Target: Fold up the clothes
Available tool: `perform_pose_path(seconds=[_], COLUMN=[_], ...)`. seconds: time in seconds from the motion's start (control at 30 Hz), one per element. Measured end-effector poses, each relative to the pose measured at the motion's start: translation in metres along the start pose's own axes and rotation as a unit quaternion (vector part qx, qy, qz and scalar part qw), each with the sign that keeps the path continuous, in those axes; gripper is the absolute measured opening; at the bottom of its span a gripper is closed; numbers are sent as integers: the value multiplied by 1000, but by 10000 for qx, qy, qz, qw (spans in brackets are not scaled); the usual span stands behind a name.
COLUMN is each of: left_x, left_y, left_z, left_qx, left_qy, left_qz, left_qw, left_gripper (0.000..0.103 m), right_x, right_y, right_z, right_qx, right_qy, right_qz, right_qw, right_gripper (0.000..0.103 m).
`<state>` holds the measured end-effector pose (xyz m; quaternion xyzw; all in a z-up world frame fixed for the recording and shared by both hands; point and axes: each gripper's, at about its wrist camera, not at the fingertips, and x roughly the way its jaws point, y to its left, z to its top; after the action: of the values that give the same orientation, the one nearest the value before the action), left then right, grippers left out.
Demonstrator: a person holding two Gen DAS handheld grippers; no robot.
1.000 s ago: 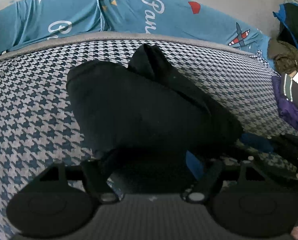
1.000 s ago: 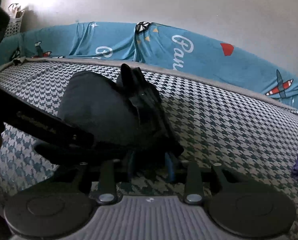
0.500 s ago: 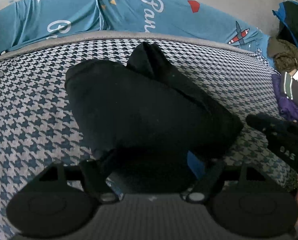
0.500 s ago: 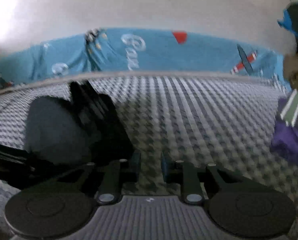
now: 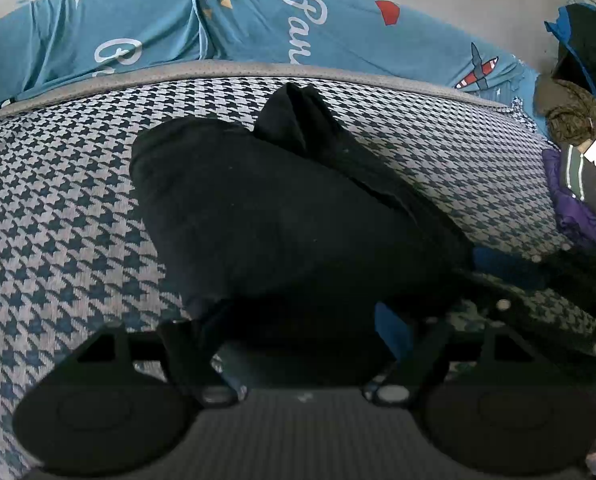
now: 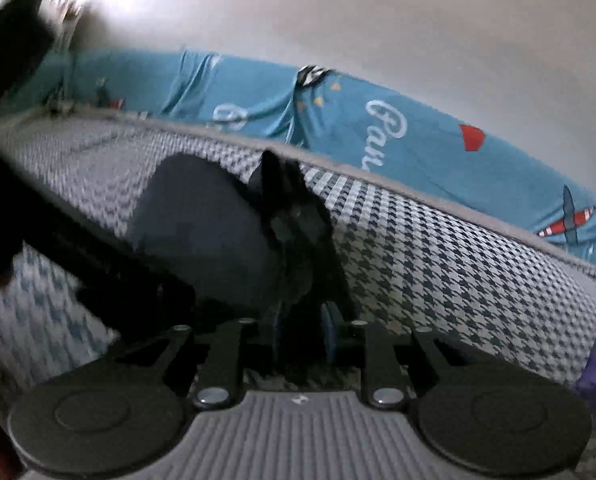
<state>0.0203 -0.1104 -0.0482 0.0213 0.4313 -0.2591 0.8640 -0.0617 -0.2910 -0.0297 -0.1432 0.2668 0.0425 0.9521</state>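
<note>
The right gripper (image 6: 301,330) is seen pinched on a dark fold of the black garment (image 6: 217,232), blue pads nearly together. The left gripper (image 5: 298,344) stands wide, with the garment's thick near edge bunched between its fingers; whether it is clamped cannot be told. The garment lies on the houndstooth mattress (image 5: 57,208), toward 12 o'clock from both tools; a clothes pile (image 5: 582,184) sits at 3 o'clock. A thin pinch may slip if pulled, undoing the fold.

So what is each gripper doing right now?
Left gripper: closed on the black garment.
Right gripper: closed on the same garment's edge.
</note>
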Motion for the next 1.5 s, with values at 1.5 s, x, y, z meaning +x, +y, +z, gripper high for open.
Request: perform_pose_path(seconds=[1.5], left_x=[-3], left_y=[16], left_z=[16], left_qx=[-605], left_qy=[-175], left_qz=[205], left_qw=[9978], left_gripper=[85], right_x=[70], right_y=[-40], right_z=[84], right_qx=[382], right_qy=[-273], right_qz=[1000], right_qw=[9939], right_gripper=[36])
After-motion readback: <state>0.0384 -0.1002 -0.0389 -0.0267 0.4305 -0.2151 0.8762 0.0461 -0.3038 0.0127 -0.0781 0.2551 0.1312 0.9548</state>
